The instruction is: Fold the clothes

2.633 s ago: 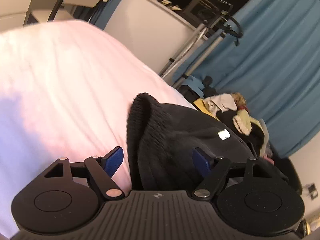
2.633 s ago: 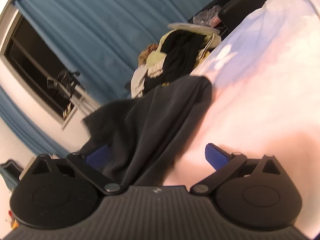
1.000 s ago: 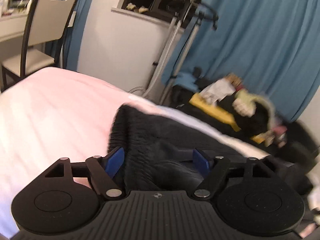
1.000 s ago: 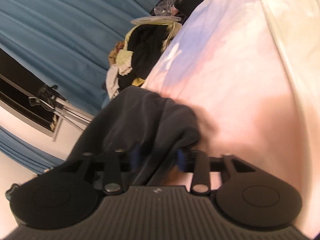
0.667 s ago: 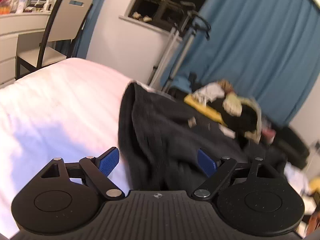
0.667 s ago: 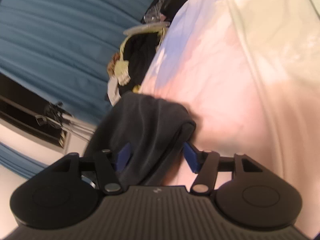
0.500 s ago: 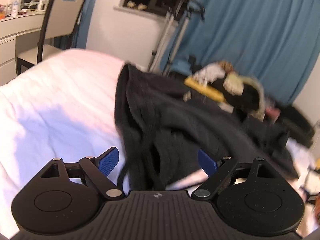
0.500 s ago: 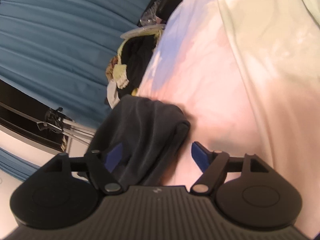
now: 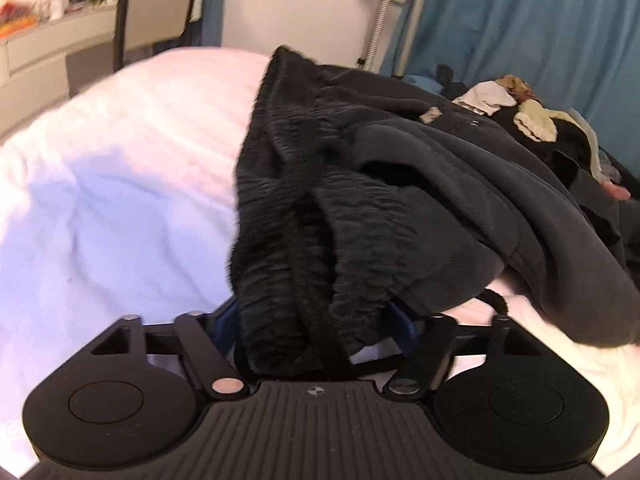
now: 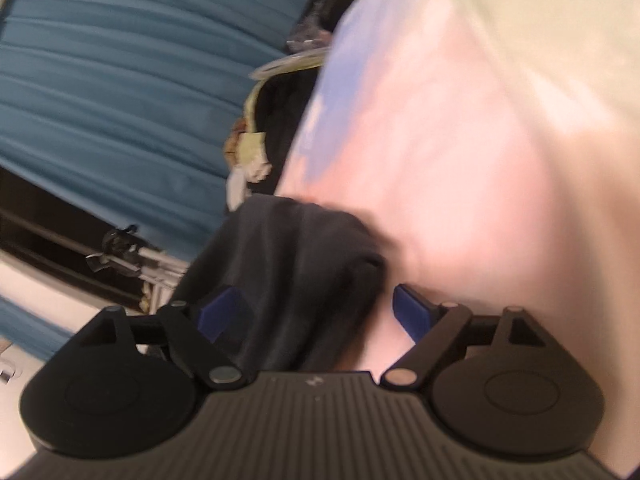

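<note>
Through the left wrist view we see our left tongs (image 9: 316, 318) pinching the ribbed waistband of the dark garment (image 9: 400, 184), which lies bunched across the bed (image 9: 112, 184) toward its far edge, where a clothes pile (image 9: 528, 116) sits before the blue curtain (image 9: 540, 28). Through the right wrist view, blurred, our right tongs (image 10: 316, 312) stand spread, the garment's other end (image 10: 296, 264) lying loose between the blue pads (image 10: 410, 310) on the bed (image 10: 480, 160).

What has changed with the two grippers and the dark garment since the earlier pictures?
The left gripper, open before, has narrowed around the garment's ribbed waistband. The right gripper, shut on a fold a second ago, has opened and let go. The garment stays on the bed.
</note>
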`<act>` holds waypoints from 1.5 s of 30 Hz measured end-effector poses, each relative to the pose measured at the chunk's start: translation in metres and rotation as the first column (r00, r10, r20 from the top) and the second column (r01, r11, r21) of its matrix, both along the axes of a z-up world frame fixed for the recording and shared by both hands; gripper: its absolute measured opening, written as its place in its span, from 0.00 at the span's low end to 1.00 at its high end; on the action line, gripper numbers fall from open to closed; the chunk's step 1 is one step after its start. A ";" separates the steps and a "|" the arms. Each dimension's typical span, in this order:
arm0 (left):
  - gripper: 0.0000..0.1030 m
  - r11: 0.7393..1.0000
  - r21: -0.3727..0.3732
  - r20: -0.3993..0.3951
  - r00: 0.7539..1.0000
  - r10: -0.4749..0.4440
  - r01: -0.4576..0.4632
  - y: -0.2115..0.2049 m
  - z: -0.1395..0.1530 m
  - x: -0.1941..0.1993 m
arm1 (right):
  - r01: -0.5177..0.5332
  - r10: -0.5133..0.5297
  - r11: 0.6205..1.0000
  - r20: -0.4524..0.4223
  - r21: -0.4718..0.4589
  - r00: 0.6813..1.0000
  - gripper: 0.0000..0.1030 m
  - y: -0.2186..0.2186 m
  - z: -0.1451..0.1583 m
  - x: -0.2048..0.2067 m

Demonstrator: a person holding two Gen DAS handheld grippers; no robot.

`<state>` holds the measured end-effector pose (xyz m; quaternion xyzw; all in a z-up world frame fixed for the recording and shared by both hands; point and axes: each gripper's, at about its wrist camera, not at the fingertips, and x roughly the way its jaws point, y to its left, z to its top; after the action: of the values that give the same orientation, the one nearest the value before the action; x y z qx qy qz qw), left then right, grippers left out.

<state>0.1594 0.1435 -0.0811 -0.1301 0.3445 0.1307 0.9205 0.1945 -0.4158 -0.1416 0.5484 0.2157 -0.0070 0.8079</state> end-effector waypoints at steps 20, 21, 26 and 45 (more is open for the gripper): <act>0.18 0.945 -0.325 0.411 0.893 0.181 -0.042 0.051 0.065 -0.048 | 0.022 0.032 0.980 0.266 -0.197 0.963 0.11 0.032 0.132 -0.040; 0.18 0.936 -0.350 0.426 0.882 0.200 -0.043 0.057 0.067 -0.049 | 0.028 0.032 0.980 0.295 -0.198 0.955 0.11 0.032 0.140 -0.045; 0.19 0.912 -0.406 0.435 0.863 0.256 -0.066 0.079 0.064 -0.038 | 0.066 0.044 0.960 0.376 -0.273 0.926 0.11 0.033 0.152 -0.013; 0.26 0.891 -0.422 0.280 0.910 0.304 -0.168 0.088 0.038 -0.018 | -0.126 0.162 0.951 0.110 -0.283 0.981 0.75 0.009 0.085 0.000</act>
<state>0.1415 0.2316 -0.0432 -0.3718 0.1813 0.1480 0.8983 0.1942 -0.4072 -0.0570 0.4131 0.1983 0.0584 0.8869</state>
